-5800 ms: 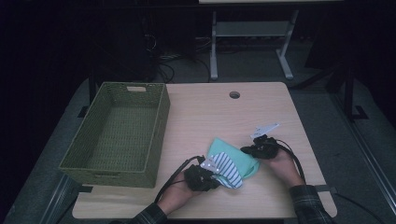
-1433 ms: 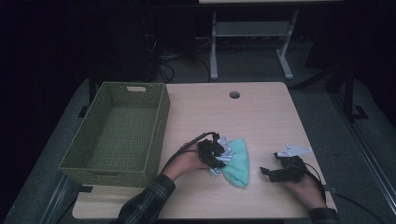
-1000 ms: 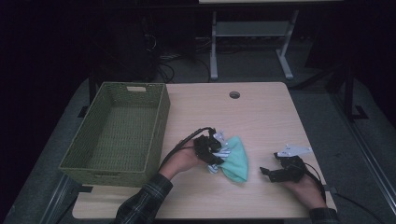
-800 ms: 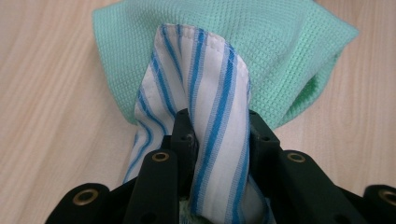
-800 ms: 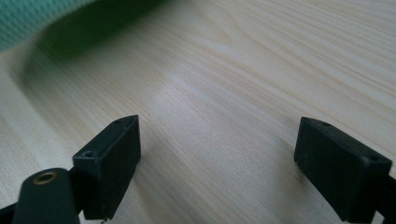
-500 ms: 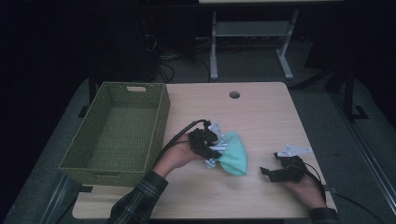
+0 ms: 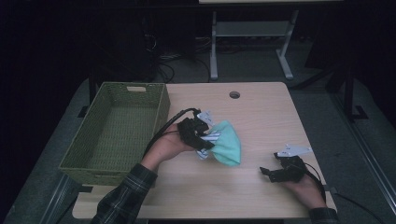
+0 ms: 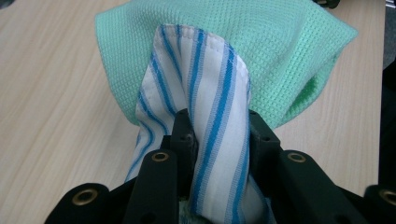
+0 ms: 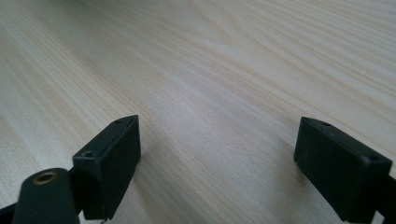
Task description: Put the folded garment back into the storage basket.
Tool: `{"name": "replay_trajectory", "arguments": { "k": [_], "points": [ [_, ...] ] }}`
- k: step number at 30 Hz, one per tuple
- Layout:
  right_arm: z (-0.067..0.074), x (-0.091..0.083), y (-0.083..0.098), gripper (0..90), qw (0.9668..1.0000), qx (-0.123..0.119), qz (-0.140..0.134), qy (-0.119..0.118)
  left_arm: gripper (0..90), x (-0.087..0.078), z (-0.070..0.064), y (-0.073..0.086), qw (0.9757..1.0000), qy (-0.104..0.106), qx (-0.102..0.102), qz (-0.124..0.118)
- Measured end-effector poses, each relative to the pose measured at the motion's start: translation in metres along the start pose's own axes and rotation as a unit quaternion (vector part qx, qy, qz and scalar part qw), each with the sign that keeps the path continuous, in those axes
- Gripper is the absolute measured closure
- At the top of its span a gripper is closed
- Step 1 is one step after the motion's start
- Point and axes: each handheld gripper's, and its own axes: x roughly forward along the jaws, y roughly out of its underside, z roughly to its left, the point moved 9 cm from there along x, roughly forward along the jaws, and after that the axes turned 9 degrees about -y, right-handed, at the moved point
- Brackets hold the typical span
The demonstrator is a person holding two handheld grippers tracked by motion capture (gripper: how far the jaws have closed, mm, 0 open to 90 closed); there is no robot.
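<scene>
**Folded cloths clamped in the left fingers above the worktop**

The black, blocky fingers of the left gripper were clamped on a white cloth with blue stripes, its stitched hem bent into a rounded fold between them. Behind that fold a mint-green cloth of waffle weave was bunched, its surface marked by a fine grid of small squares. In the high view the left gripper was seen with the striped cloth pinched at its tip and the green cloth hanging from it as a soft, rounded pouch, at the middle of the worktop and just beside the basket.

The right gripper was held with its square-ended fingers wide apart, and nothing was caught between them; pale wood grain ran beneath. In the high view the right gripper was seen low over the near right corner, well apart from the cloths.

The worktop was a smooth, light wooden board with rounded corners and a round cable hole near its far edge. On its left side stood a rectangular, olive-green woven basket with a handle slot in its far wall.
</scene>
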Motion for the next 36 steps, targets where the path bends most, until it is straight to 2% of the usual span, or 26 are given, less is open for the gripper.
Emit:
{"name": "replay_trajectory", "arguments": {
  "k": [12, 18, 22, 31, 36],
  "points": [
    [0.0, 0.0, 0.0, 12.9, 1.0, 0.0, 0.001, 0.001, 68.8, -0.027, 0.015, 0.007, 0.9997, -0.018, -0.015, -0.006],
    [-0.002, 0.002, 0.001, 3.7, 0.9999, 0.006, 0.009, 0.009, 68.8, -0.042, 0.026, 0.014, 0.9992, -0.031, -0.026, -0.007],
    [-0.002, 0.002, 0.001, 2.9, 0.9998, 0.011, 0.01, 0.01, 68.8, -0.054, 0.033, 0.018, 0.9985, -0.04, -0.035, -0.013],
    [-0.002, 0.002, 0.001, 2.9, 0.9998, 0.011, 0.011, 0.01, 68.8, -0.078, 0.052, 0.037, 0.9956, -0.068, -0.062, -0.016],
    [-0.002, 0.002, 0.001, 2.9, 0.9998, 0.011, 0.011, 0.01, 68.7, -0.093, 0.062, 0.05, 0.9927, -0.084, -0.083, -0.021]
  ]
}}
